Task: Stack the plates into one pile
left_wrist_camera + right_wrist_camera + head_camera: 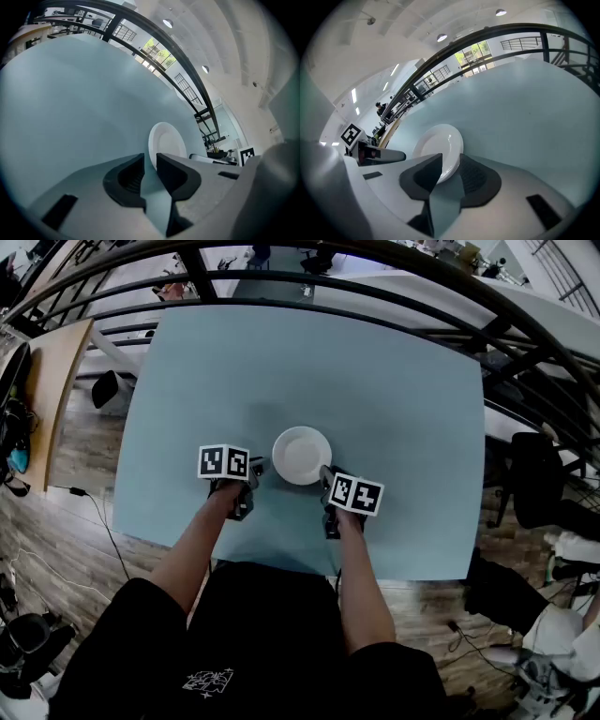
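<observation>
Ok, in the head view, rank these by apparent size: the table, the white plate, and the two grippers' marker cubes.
1. table
2. white plate
3. left cube and right cube: they look about alike, so I won't rank one over the other.

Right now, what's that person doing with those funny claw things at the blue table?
A person holds a left gripper and a right gripper, one on each side of the white plate on the blue table. Both grippers' jaws stand open at the plate's rim, not pinching it. No second plate shows apart from it.
</observation>
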A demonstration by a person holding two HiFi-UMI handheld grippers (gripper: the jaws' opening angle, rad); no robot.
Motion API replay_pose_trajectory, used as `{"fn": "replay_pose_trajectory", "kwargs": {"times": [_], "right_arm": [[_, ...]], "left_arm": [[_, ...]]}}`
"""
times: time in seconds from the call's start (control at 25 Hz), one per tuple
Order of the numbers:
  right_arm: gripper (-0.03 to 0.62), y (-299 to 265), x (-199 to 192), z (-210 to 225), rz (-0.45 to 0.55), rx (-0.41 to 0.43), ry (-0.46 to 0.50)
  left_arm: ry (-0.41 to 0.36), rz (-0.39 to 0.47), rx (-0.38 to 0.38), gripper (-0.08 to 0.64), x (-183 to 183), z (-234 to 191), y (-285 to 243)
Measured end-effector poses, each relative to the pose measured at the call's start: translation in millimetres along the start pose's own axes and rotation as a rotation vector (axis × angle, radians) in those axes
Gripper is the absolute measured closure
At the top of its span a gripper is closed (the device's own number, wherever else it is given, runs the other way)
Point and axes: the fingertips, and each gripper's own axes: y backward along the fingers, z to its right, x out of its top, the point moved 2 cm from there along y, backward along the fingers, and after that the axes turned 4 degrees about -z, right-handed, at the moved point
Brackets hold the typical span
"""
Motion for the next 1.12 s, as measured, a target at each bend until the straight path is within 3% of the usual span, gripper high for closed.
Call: {"fn": "replay_pose_trajectory", "kwargs": {"times": [0.16, 0.32, 0.48, 0.76, 1.12], "right_arm": [[0.485, 18, 7, 4, 0.043, 0.018, -0.01], [0.557, 29, 7, 2, 0.072, 0.038, -0.009], [0.583, 39, 5, -3, 0.115, 0.048, -0.019], [0.586, 74, 12, -26, 0.222, 0.053, -0.005], [0.586, 122, 35, -60, 0.422, -0.028, 0.051]], "left_arm": [[-0.006, 0.021, 0.014, 0.497, -1, 3, 10], [-0.051, 0.041, 0.037, 0.525, -1, 6, 24], [-0.103, 0.066, 0.042, 0.549, 1, 12, 40], [-0.198, 0.147, 0.022, 0.549, 17, 26, 73], [-0.331, 0.235, -0.014, 0.552, 39, 44, 113]]}}
